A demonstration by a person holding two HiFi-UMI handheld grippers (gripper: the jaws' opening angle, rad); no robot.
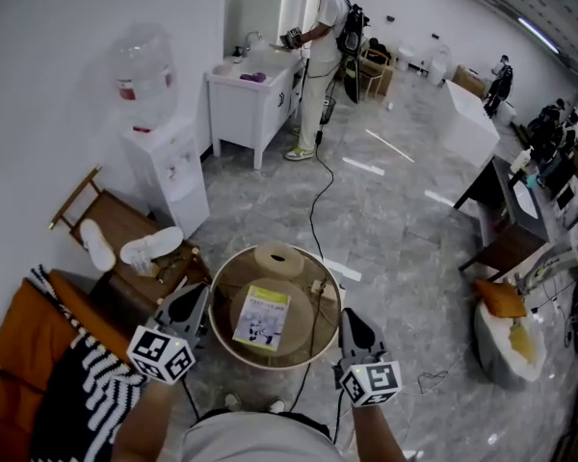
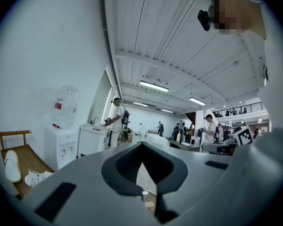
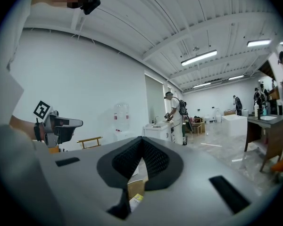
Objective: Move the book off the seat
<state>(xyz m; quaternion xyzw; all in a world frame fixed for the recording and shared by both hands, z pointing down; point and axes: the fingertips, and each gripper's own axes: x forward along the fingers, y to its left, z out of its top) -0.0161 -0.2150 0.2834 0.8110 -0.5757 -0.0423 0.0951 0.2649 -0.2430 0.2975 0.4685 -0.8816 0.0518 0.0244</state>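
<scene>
A book [image 1: 261,318] with a pale yellow-green cover lies flat in the middle of the round tan seat [image 1: 229,282], seen in the head view. A thin cable runs over the seat's right side. My left gripper [image 1: 197,296] hovers at the seat's left rim, its jaws shut and empty. Over the right rim hangs my right gripper [image 1: 348,318], also shut with nothing in it. Both point forward and level, clear of the book. In the right gripper view a yellow corner of the book [image 3: 136,199] shows below the closed jaws.
A wooden rack [image 1: 116,229] with white slippers and a water dispenser [image 1: 170,166] stand at the left wall. Orange and striped cloth [image 1: 48,373] lies near left. A person [image 1: 320,46] works at a white cabinet [image 1: 250,94] far ahead. A beanbag [image 1: 506,330] sits right.
</scene>
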